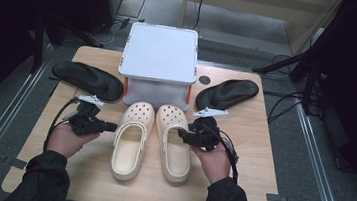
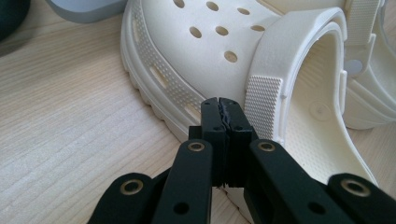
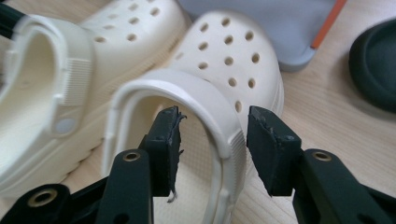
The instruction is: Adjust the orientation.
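Two cream clogs lie side by side, toes away from me, the left clog (image 1: 132, 141) (image 2: 196, 56) (image 3: 116, 32) and the right clog (image 1: 173, 150) (image 3: 233, 51). My left gripper (image 1: 111, 126) (image 2: 223, 106) is shut on nothing, its tips just beside the left clog's outer side near the strap hinge. My right gripper (image 1: 182, 135) (image 3: 212, 126) is open. Its jaws straddle the right clog's heel strap (image 3: 187, 93), one inside the shoe and one outside.
A white and grey box (image 1: 160, 53) (image 3: 280, 23) with orange corners stands behind the clogs. Black footbeds lie at the back left (image 1: 87, 80) and back right (image 1: 227, 93) (image 3: 376, 65). Bare wooden table (image 1: 256, 154) surrounds the shoes.
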`<move>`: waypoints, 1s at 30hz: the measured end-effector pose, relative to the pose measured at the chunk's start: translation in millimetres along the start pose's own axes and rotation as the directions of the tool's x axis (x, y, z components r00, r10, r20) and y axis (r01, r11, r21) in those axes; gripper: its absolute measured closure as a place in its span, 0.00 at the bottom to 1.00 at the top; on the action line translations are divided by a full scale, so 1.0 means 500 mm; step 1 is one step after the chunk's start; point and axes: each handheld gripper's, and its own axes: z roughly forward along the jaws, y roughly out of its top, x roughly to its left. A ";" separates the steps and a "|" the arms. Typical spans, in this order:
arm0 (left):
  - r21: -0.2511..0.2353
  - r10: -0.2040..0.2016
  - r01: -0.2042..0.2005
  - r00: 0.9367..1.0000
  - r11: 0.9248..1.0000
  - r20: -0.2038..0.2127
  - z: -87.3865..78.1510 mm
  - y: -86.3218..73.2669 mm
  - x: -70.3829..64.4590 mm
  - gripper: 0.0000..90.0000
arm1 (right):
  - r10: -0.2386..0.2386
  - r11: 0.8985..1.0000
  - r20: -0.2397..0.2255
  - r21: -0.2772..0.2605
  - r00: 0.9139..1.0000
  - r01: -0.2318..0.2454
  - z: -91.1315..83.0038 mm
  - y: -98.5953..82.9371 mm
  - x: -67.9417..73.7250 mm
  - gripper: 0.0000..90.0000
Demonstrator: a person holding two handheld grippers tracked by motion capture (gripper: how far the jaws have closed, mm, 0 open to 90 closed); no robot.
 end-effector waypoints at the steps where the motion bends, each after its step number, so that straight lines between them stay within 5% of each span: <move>1: 0.001 0.001 -0.001 1.000 1.000 -0.001 0.000 0.000 0.001 1.00 | -0.011 1.000 -0.012 -0.025 1.000 0.011 -0.014 0.002 0.000 0.61; 5: -0.004 -0.009 0.009 1.000 1.000 -0.002 -0.001 -0.002 0.004 1.00 | -0.030 0.998 -0.045 -0.059 0.999 0.027 -0.053 0.008 -0.004 0.75; 6: -0.004 -0.007 0.007 1.000 1.000 -0.001 -0.001 -0.002 0.004 1.00 | -0.037 0.998 -0.058 -0.060 0.998 0.033 -0.064 0.004 -0.013 0.87; 10: 0.009 -0.011 0.011 1.000 1.000 -0.003 0.008 -0.004 0.006 1.00 | -0.030 0.999 -0.050 -0.041 0.998 0.028 -0.060 -0.006 -0.032 0.99; 20: 0.060 -0.020 0.020 1.000 0.998 -0.007 0.036 -0.005 0.013 1.00 | 0.038 0.998 -0.031 0.051 0.999 -0.036 0.025 -0.038 -0.095 1.00; 30: 0.077 0.005 -0.007 1.000 0.997 0.027 0.044 -0.004 -0.007 1.00 | 0.024 0.998 -0.055 0.068 0.998 -0.020 0.050 -0.037 -0.075 1.00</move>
